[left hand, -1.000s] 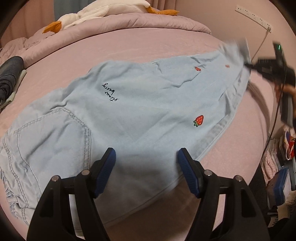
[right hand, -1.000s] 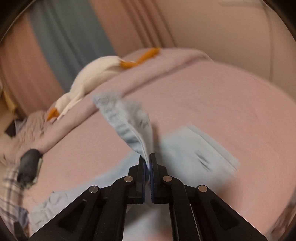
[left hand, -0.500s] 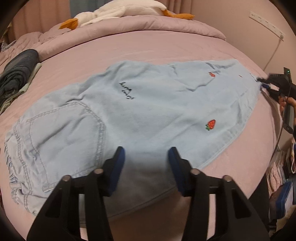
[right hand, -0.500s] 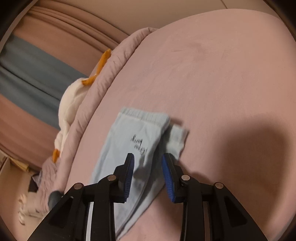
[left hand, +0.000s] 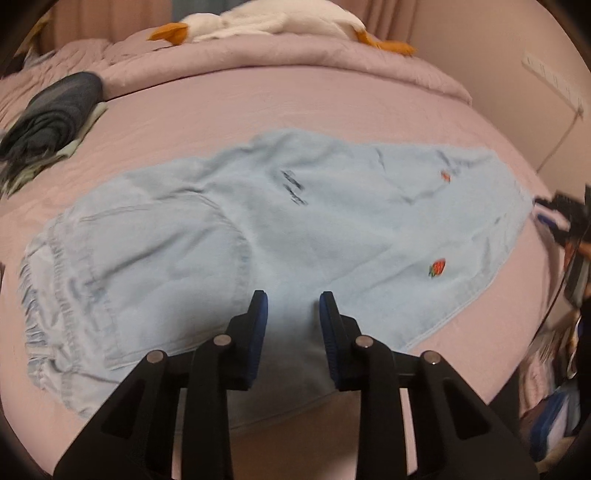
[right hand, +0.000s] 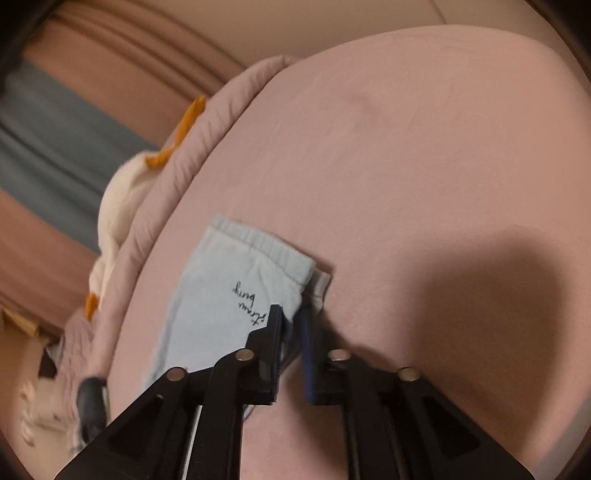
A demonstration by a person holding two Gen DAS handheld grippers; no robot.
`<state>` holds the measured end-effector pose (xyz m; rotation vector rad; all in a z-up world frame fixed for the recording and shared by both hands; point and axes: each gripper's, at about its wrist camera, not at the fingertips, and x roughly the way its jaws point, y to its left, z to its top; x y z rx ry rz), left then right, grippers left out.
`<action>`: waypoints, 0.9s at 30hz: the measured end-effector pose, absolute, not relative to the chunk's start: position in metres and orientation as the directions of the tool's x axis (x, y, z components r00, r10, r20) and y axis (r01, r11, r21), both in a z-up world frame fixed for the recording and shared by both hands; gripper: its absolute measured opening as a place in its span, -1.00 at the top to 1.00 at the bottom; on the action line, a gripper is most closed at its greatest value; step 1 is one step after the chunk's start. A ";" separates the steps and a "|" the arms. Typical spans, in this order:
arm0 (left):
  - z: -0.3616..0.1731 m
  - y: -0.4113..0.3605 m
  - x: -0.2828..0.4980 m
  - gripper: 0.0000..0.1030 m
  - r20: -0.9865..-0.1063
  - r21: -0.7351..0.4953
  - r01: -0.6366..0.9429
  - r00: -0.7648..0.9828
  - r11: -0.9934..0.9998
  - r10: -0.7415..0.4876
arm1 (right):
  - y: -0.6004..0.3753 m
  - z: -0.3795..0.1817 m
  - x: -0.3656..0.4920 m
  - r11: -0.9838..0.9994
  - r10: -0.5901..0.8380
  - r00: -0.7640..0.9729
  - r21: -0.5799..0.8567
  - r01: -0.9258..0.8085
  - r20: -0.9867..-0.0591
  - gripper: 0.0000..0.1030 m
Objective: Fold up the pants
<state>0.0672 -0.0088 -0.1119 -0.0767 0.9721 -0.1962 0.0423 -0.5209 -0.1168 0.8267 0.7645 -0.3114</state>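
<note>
Light blue denim pants (left hand: 295, 236) with strawberry embroidery and black script lie flat across the pink bed (left hand: 258, 103), waistband at the left, hems at the right. My left gripper (left hand: 293, 306) is open and empty, hovering over the near edge of the pants. My right gripper (right hand: 291, 314) shows narrowly open at the corner of the leg hem (right hand: 258, 266), its jaws on either side of the fabric edge. It also appears at the far right of the left wrist view (left hand: 554, 214).
A white plush goose (left hand: 277, 26) lies on the rolled pink duvet (left hand: 332, 55) at the bed's head. Dark folded clothes (left hand: 51, 114) sit at the far left. A power strip (left hand: 550, 79) hangs on the right wall. Clutter lies on the floor at the right (left hand: 554, 398).
My right gripper laid the lifted leg hem down on the bed, opened, and now narrows at the hem corner. My left gripper's jaws have closed part way and it pulled back a little.
</note>
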 end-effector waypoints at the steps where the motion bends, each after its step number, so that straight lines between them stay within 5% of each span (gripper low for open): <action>1: -0.107 -0.001 0.066 0.36 -0.803 -0.165 0.116 0.561 0.980 -0.201 | -0.517 -0.105 0.039 0.677 -0.034 0.691 0.492 0.547 -0.722 0.27; 5: -0.096 0.035 0.065 0.14 -0.780 -0.169 0.017 0.609 0.985 -0.144 | -0.481 -0.068 0.035 0.798 -0.052 0.751 0.425 0.427 -0.658 0.27; 12: -0.108 0.103 0.060 0.15 -0.792 -0.134 -0.204 0.610 0.970 0.019 | -0.302 -0.073 0.052 0.938 0.337 0.654 0.304 -0.169 -0.677 0.27; 14: -0.117 0.119 0.056 0.26 -0.795 -0.190 -0.204 0.606 0.960 -0.028 | -0.258 -0.087 0.051 0.915 0.402 0.597 0.288 -0.282 -0.694 0.27; 17: -0.120 0.125 0.054 0.40 -0.786 -0.188 -0.182 0.617 0.965 -0.037 | -0.209 -0.123 0.063 0.917 0.348 0.457 0.196 -0.347 -0.819 0.27; 19: -0.120 0.123 0.054 0.37 -0.785 -0.181 -0.172 0.619 0.968 -0.037 | -0.194 -0.118 0.058 0.914 0.291 0.490 0.088 -0.396 -0.821 0.26; 27: -0.116 0.112 0.068 -0.12 -0.746 -0.184 -0.114 0.663 0.976 -0.063 | -0.187 -0.085 0.102 0.849 0.498 0.401 0.338 -0.406 -0.769 0.26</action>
